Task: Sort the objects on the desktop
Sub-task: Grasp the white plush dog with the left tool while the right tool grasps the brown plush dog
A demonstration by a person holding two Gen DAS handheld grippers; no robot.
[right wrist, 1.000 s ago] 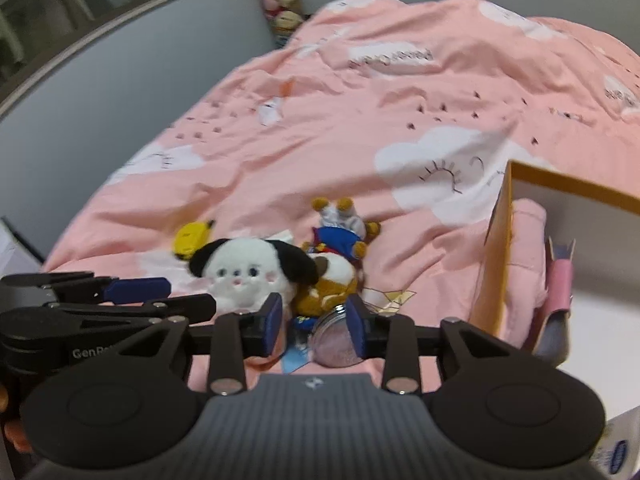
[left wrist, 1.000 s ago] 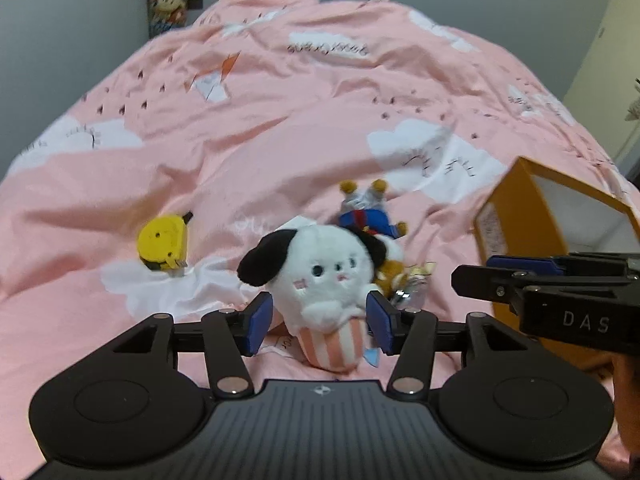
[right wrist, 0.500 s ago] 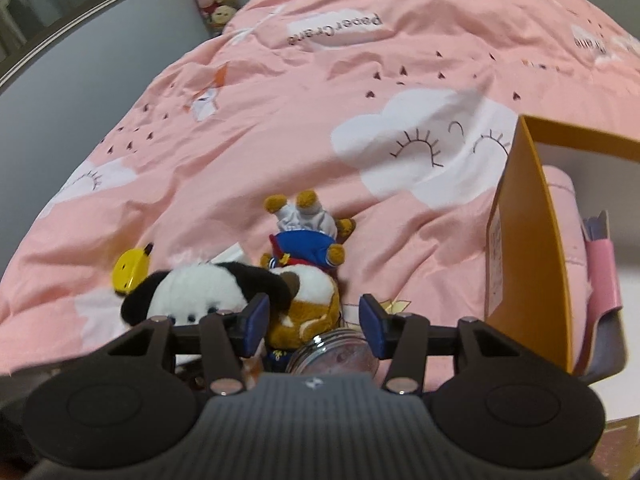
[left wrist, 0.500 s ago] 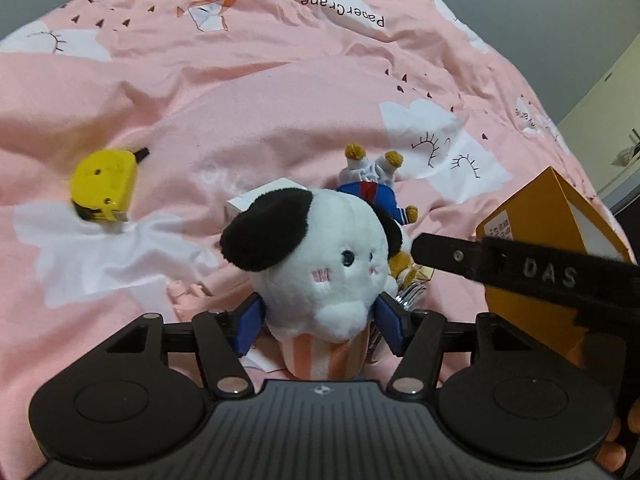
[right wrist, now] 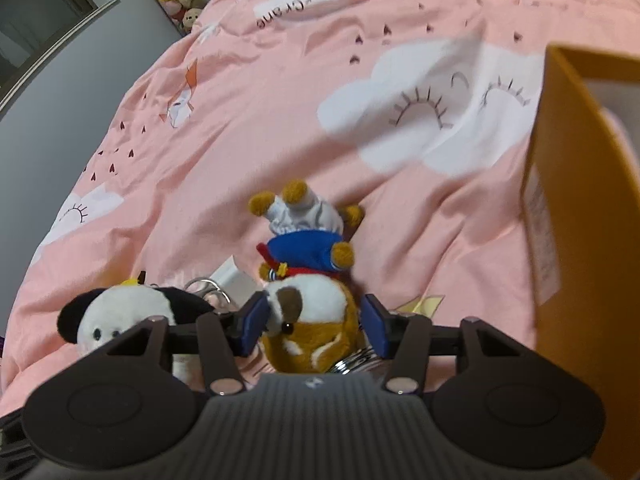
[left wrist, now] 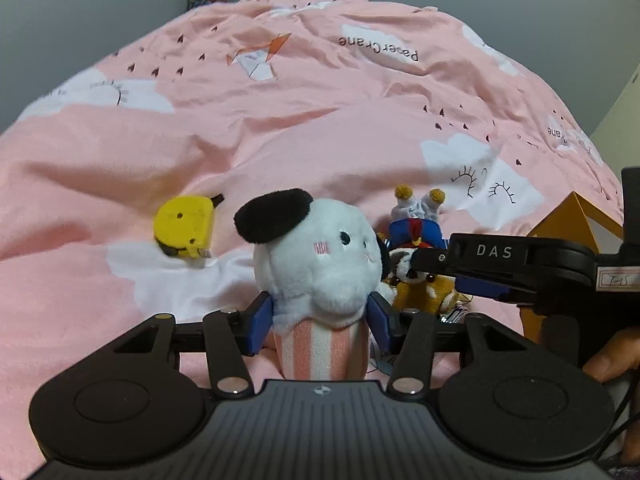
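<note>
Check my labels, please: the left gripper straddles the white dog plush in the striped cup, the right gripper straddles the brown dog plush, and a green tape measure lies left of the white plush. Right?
One error: the tape measure is yellow, not green, as the left wrist view shows. The rest stands: left gripper around the white dog plush, right gripper around the brown dog plush.

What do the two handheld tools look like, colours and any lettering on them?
Both are matte black plastic with a ribbed centre, two round discs and silver pivot bolts. The left tool and right tool each carry blue pads on black fingers. Seen from the left camera, the right tool's finger reads "DAS" in white, with a small handwritten label behind.
</note>
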